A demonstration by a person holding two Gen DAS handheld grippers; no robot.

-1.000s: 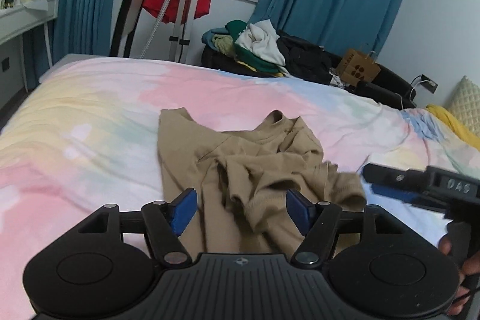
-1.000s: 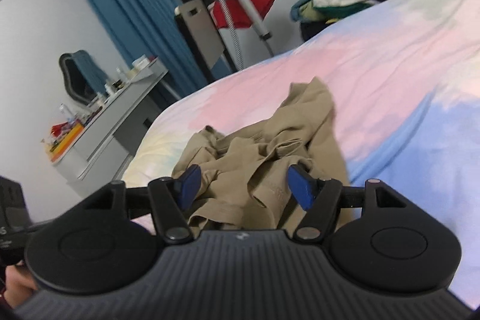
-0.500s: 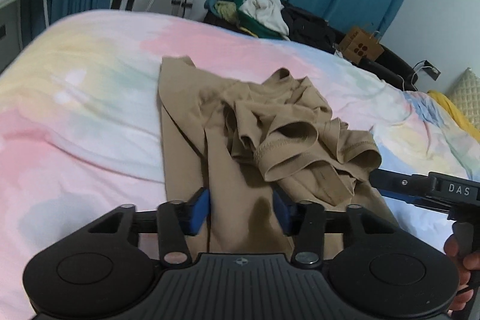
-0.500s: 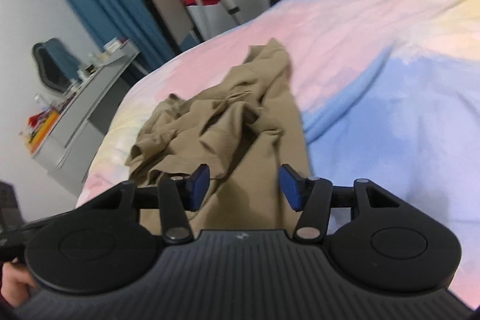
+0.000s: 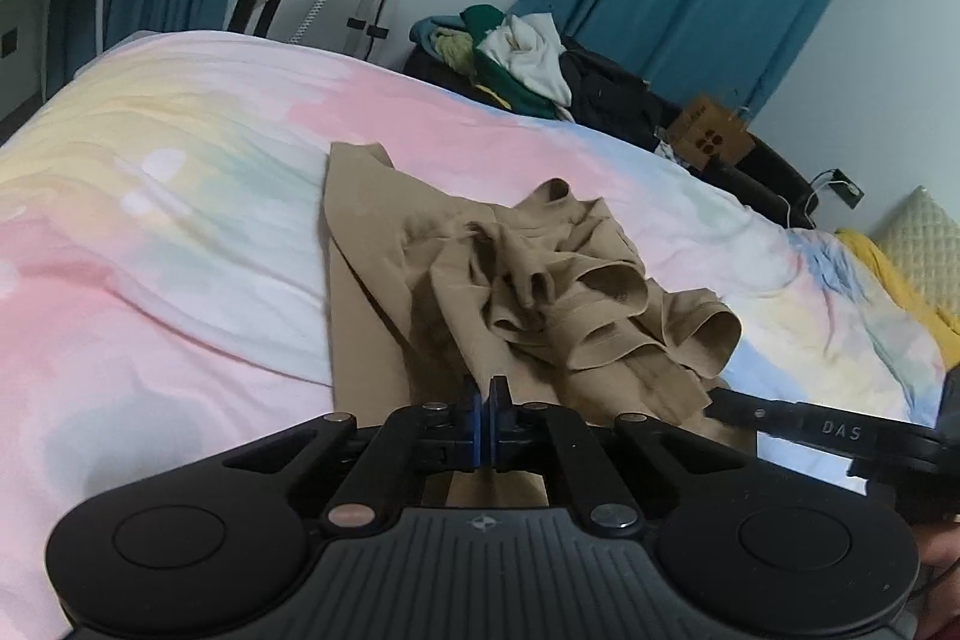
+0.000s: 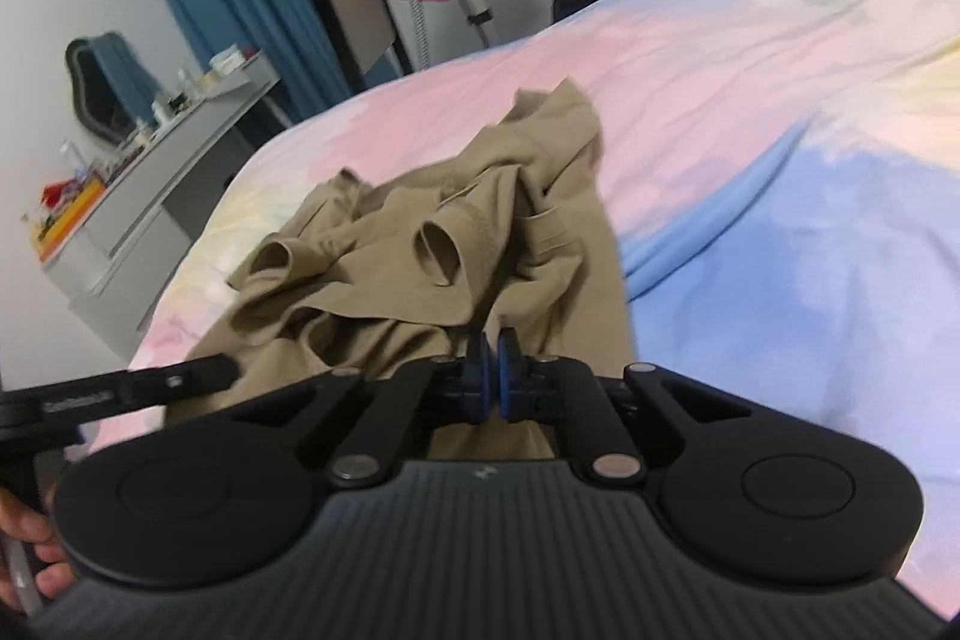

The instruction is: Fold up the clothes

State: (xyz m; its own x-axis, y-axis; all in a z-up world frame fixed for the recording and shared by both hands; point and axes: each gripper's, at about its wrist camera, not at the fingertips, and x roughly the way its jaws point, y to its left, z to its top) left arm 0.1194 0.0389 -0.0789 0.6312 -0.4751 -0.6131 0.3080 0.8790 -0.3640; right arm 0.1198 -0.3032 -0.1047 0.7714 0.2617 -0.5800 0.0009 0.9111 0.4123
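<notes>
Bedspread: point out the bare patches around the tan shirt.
Bare bedspread lies left of the tan shirt, and a blue patch lies to its right. It is crowded at the near hem, where both hand-held grippers pinch fabric.

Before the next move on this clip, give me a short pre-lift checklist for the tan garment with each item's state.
1. Left gripper shut on the tan garment near edge: ok.
2. Right gripper shut on the same edge: ok.
3. Garment spread flat: not ok, bunched in the middle.
4. Bedspread around garment free of other items: ok.
5. Single layer pinched: cannot tell.
</notes>
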